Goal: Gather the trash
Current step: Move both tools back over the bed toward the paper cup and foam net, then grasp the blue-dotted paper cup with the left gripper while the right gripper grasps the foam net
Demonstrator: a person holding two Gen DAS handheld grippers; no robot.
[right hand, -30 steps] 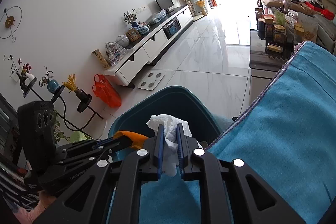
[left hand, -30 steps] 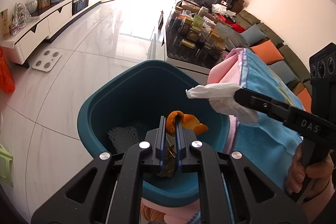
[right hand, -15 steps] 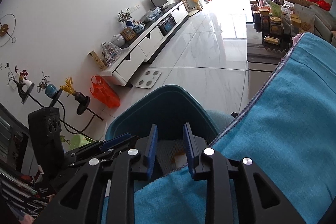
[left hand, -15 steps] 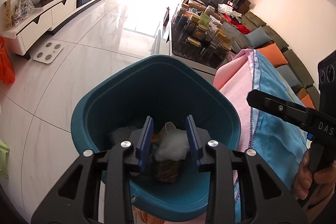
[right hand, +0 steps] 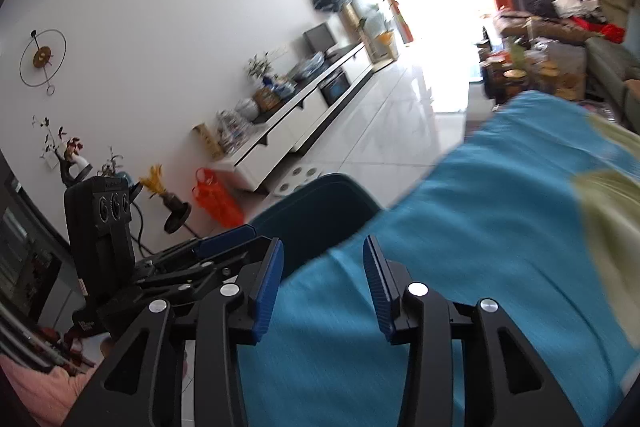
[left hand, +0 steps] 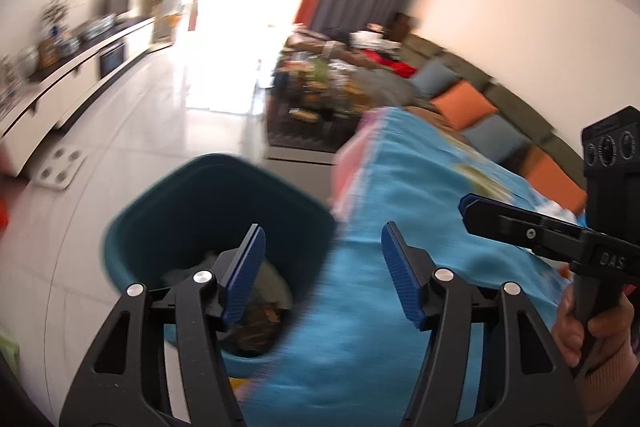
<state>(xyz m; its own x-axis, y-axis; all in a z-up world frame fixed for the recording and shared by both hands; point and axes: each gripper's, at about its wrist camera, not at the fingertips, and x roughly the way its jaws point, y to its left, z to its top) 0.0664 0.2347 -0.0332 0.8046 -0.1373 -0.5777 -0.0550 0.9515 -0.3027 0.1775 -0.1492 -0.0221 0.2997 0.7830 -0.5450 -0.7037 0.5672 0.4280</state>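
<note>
Tongs spread wide above bin and blue cloth

Tongs on the left stand with their blue pads far apart and nothing between them, low in the centre of the left wrist view. Behind the left-hand pad, at lower left of that frame, sits the teal trash bin, with blurred brown and pale trash lying at its bottom. A blue cloth covers the worktop at centre right, its edge just beside the bin's rim. The right tongs reach in from the right edge of the frame over the cloth, gripped by a hand at lower right.

From the right wrist view, the right tongs are likewise spread and empty, low in the centre over the blue cloth. The bin shows just above the left pad, and the left tongs lie at lower left, beside the bin. Both views are blurred.
</note>
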